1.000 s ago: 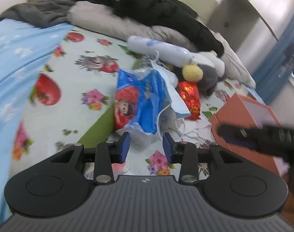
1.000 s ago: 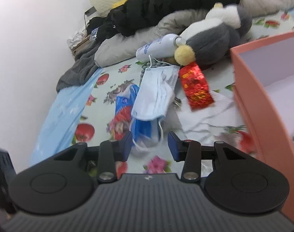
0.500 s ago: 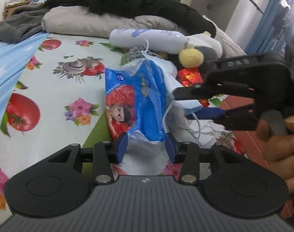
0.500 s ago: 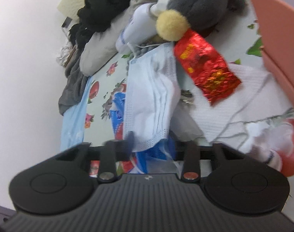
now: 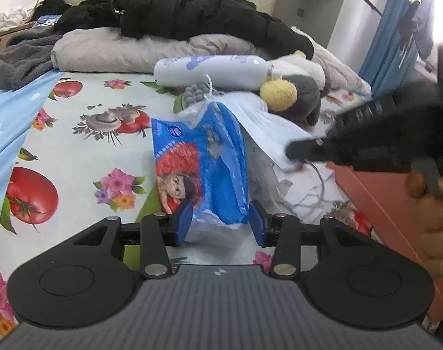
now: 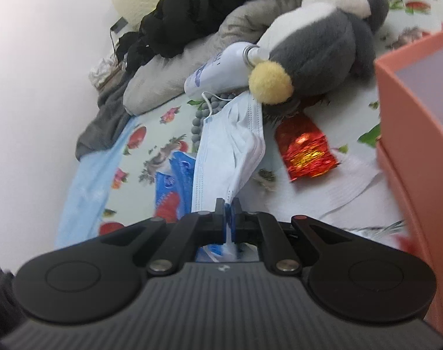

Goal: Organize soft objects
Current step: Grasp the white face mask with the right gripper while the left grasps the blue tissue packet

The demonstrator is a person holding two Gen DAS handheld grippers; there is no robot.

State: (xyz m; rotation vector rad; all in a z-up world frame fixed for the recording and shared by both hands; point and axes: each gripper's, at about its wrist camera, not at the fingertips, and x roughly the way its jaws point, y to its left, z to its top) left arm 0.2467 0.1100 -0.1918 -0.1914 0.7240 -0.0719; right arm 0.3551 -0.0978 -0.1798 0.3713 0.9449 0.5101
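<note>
We see the blue tissue pack (image 5: 204, 169) lying on the fruit-print bed sheet (image 5: 84, 151); its near end sits between the partly open jaws of the left hand-held gripper (image 5: 218, 224), and we cannot tell whether the pads press it. To its right, the pale blue face mask (image 6: 230, 145) drapes over the pack. The right hand-held gripper (image 6: 228, 218) has just closed and pinches the mask's near edge. Further right lie the grey plush toy (image 6: 314, 46), the red foil packet (image 6: 307, 151) and the orange box (image 6: 411, 122).
</note>
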